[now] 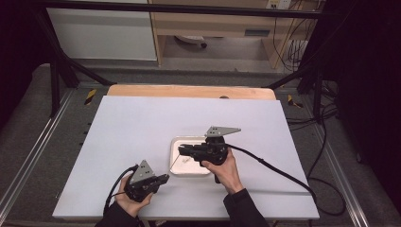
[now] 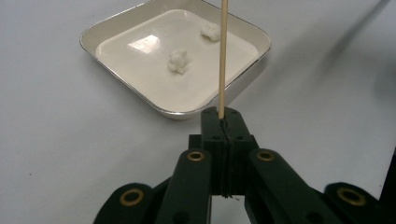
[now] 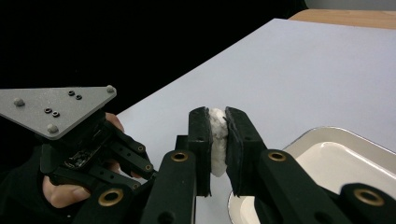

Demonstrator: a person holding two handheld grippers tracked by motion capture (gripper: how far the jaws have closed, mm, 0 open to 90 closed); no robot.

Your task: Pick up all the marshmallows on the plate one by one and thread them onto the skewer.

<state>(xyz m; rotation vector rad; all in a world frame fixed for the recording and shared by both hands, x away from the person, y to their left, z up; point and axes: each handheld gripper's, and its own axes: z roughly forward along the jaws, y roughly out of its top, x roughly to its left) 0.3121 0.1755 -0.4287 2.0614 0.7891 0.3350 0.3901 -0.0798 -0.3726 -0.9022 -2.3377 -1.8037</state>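
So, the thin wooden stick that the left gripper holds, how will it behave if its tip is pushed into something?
The thin wooden stick is long and very slim, so it probably bends or snaps under sideways force. The left gripper clamps only its lower end, so the tip may wobble. It looks light, and the small white lumps in the white square tray seem soft enough to pierce.

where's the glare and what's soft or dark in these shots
Left gripper view: a bright patch of glare on the tray floor, the skewer sharp, the near jaws slightly soft. Right gripper view: the white lump is fairly crisp, the upper left falls to black. High view: even light on the table, dark margins at both sides.
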